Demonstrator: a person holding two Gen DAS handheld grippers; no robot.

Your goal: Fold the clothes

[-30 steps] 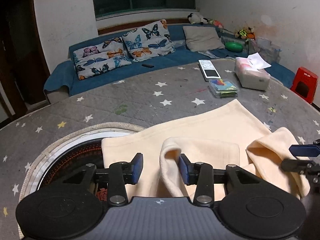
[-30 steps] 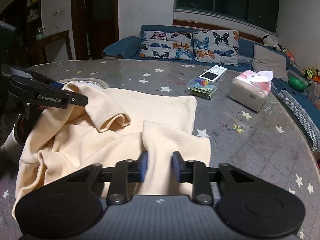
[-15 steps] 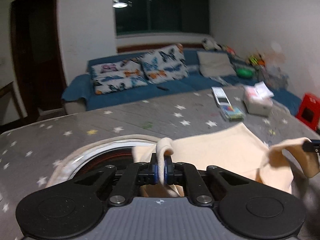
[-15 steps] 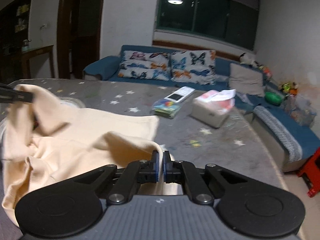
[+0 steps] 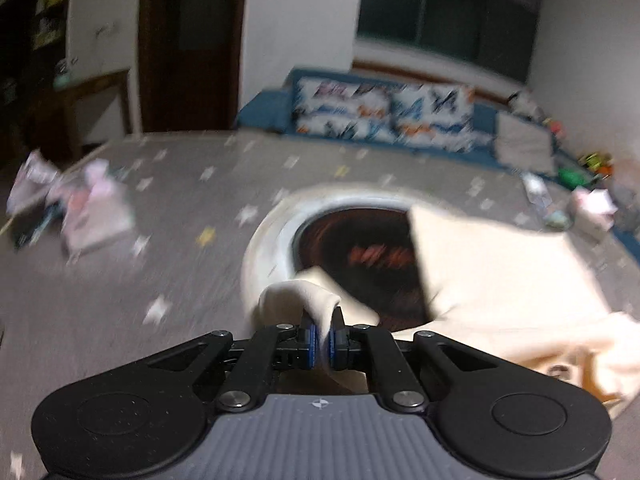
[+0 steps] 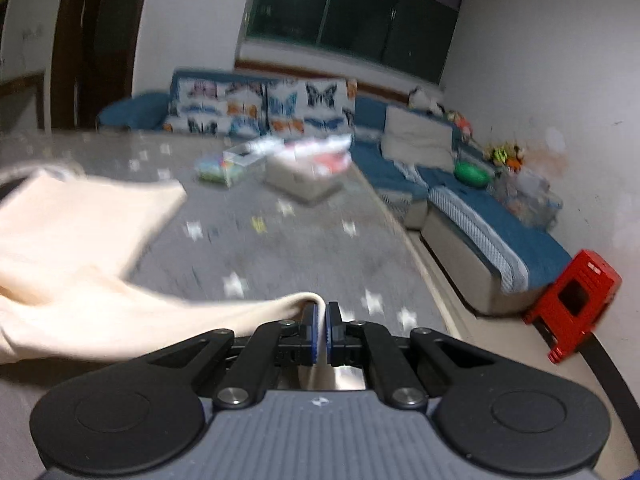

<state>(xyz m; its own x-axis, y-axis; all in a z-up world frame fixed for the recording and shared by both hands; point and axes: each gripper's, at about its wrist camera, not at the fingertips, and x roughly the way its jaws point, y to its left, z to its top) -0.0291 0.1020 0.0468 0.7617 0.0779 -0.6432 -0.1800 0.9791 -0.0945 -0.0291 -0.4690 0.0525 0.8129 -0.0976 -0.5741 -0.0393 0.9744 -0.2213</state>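
A cream garment point(image 5: 492, 276) lies on the grey star-patterned table cover point(image 5: 168, 248) and stretches off to the right in the blurred left wrist view. My left gripper point(image 5: 322, 342) is shut on a bunched corner of it, which pokes up between the blue pads. In the right wrist view the same cream garment point(image 6: 68, 240) spreads over the left side, pulled taut toward my right gripper point(image 6: 322, 338), which is shut on another edge of it.
A round dark opening with a pale rim point(image 5: 272, 236) sits in the table behind the left gripper. Pink packets point(image 5: 92, 208) lie far left. A tissue box point(image 6: 308, 176) and a clear box point(image 6: 224, 168) stand further back. A blue sofa point(image 6: 480, 216) and a red stool point(image 6: 576, 300) flank the table.
Both grippers shut on the cream garment and have swung apart, the left one leftward and the right one rightward, stretching the cloth between them.
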